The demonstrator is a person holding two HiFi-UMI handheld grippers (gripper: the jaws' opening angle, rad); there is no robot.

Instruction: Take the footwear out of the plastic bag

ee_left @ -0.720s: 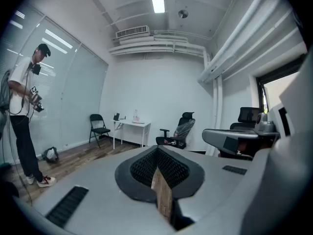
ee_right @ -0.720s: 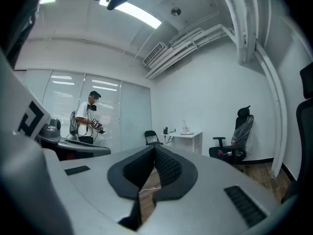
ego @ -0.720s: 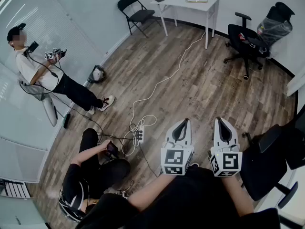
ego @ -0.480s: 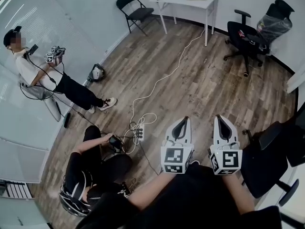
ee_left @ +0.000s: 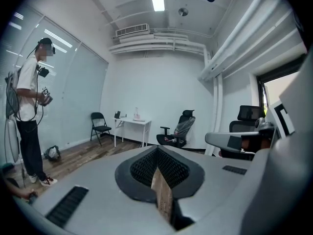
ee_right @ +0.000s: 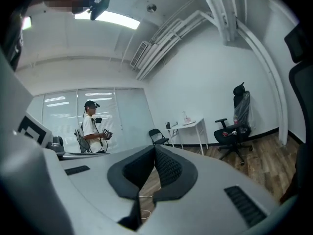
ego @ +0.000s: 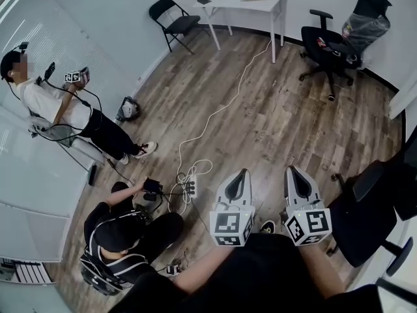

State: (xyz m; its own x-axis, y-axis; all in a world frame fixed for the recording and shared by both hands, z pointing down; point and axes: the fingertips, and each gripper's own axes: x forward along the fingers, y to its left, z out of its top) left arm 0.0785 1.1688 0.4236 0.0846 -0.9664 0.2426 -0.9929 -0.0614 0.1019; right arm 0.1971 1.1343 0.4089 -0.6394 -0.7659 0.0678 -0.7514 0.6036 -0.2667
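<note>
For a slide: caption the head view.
Left gripper and right gripper, both shut and empty, held over a wood floor.

A wooden floor (ego: 287,129) carries a white desk (ego: 251,4) at the far wall. A white cable (ego: 225,106) lies across the floor, reaching a power strip (ego: 190,186) nearer, left.

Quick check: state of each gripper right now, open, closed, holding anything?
Left gripper: closed, nothing between its fingers.
Right gripper: closed, nothing between its fingers.

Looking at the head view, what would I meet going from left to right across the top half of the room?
Standing person → black folding chair → white table → black office chair.
</note>
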